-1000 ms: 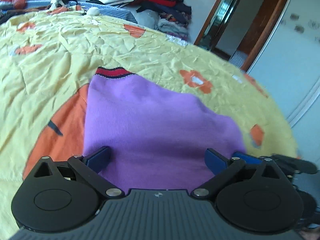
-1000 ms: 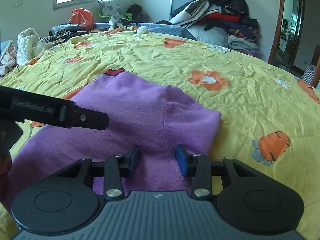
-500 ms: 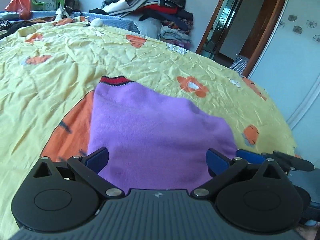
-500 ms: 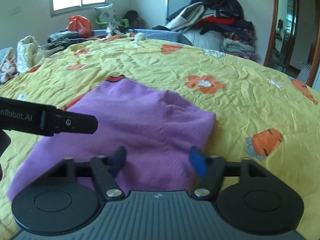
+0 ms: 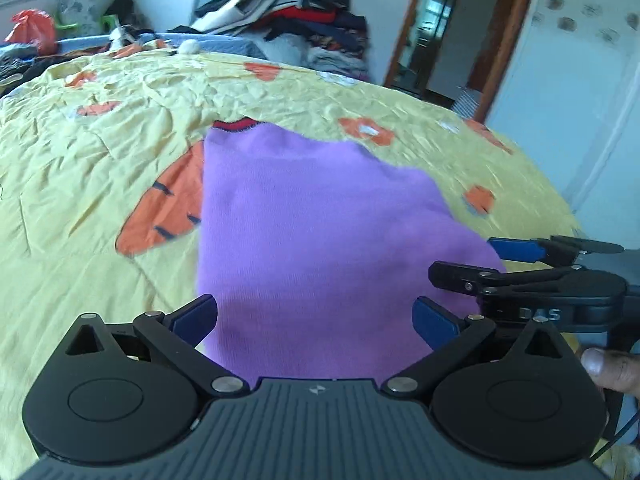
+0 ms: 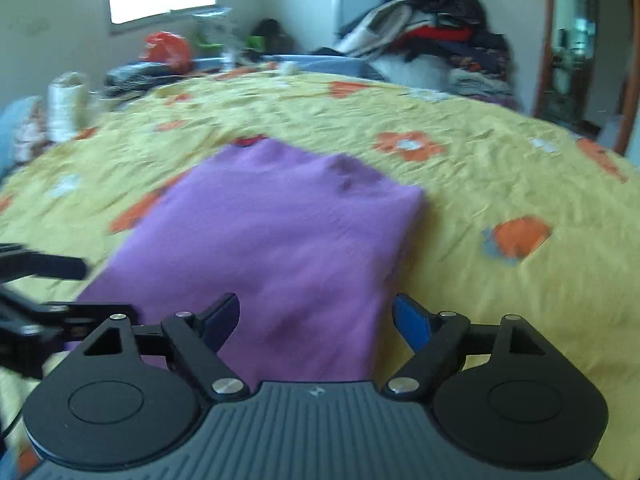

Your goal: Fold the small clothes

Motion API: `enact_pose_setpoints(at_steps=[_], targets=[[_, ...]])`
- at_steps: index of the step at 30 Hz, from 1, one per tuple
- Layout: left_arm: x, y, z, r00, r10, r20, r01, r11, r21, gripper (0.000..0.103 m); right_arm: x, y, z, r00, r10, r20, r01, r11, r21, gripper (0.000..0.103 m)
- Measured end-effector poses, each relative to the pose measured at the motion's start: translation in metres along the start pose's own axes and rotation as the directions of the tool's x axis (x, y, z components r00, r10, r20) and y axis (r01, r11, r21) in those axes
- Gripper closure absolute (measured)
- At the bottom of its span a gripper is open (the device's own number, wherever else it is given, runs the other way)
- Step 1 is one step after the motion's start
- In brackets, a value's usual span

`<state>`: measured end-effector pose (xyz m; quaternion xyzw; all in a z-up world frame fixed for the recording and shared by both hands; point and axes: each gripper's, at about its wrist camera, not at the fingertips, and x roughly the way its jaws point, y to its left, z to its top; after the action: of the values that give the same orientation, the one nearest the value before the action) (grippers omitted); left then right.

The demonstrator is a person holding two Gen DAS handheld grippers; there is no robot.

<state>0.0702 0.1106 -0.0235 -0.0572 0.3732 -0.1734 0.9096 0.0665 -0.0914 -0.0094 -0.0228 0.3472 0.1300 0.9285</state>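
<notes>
The purple garment (image 5: 320,232) lies folded flat on the yellow bedspread (image 5: 100,152), near its front edge, red collar (image 5: 234,125) pointing away. Left gripper (image 5: 316,318): jaws wide open, empty, above the garment's near edge. Right gripper (image 6: 316,318): jaws wide open, empty, above the garment's near right corner.

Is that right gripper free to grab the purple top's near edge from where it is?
Probably yes. The right gripper is open, and the purple top lies flat right before it with nothing between; the left gripper sits off to the side.
</notes>
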Motion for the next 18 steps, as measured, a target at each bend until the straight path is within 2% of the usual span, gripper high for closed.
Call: enact_pose_setpoints(at_steps=[1,3,4,5,8,9,12,14,16,17,18], targets=[[0.002,-0.001,-0.008,0.999,0.007,-0.032,-0.006,1.000,0.011,0.001,-0.002,0.006,-0.009,1.000,-0.001,-0.015,0.001,0.999,-0.042,0.020],[0.011,0.002,-0.024,0.995,0.002,-0.096,-0.002,1.000,0.003,0.000,0.002,0.015,-0.027,0.997,-0.037,-0.063,0.029,0.992,-0.124,0.029],[0.008,-0.001,-0.031,0.998,0.014,-0.069,-0.010,0.999,0.048,0.000,-0.001,0.010,-0.031,0.998,-0.017,-0.053,0.012,0.996,-0.090,0.029],[0.008,-0.005,-0.035,0.996,0.028,-0.080,-0.022,0.997,0.081,0.000,-0.003,0.005,-0.029,0.998,-0.004,-0.066,0.001,0.999,-0.051,0.032],[-0.001,0.002,-0.032,0.994,-0.034,-0.102,0.033,0.999,-0.012,0.000,-0.020,0.009,-0.017,0.996,-0.087,0.000,0.086,0.994,-0.068,0.034],[-0.004,0.005,-0.030,0.994,-0.044,-0.100,0.041,0.999,-0.032,0.000,-0.023,0.010,-0.012,0.996,-0.091,0.020,0.093,0.994,-0.065,0.033],[-0.011,0.005,-0.025,0.998,-0.041,-0.057,0.038,0.998,-0.049,0.000,-0.021,0.016,0.004,0.995,-0.061,0.085,0.067,0.995,-0.069,0.033],[-0.009,0.004,-0.021,0.997,-0.048,-0.055,0.044,0.996,-0.071,0.000,-0.006,0.019,0.014,0.996,0.005,0.093,0.001,0.998,-0.067,0.034],[-0.006,0.002,-0.017,0.999,-0.029,-0.045,0.025,0.996,-0.080,0.000,0.013,0.021,0.021,0.997,0.031,0.067,-0.026,0.997,-0.069,0.043],[-0.004,0.001,-0.015,0.999,-0.027,-0.045,0.024,0.997,-0.079,0.000,0.023,0.022,0.024,0.998,0.022,0.056,-0.018,0.997,-0.076,0.059],[0.000,-0.001,-0.014,0.998,-0.027,-0.050,0.024,0.997,-0.071,0.000,0.035,0.021,0.026,0.999,0.015,0.033,-0.012,0.996,-0.087,0.064]])
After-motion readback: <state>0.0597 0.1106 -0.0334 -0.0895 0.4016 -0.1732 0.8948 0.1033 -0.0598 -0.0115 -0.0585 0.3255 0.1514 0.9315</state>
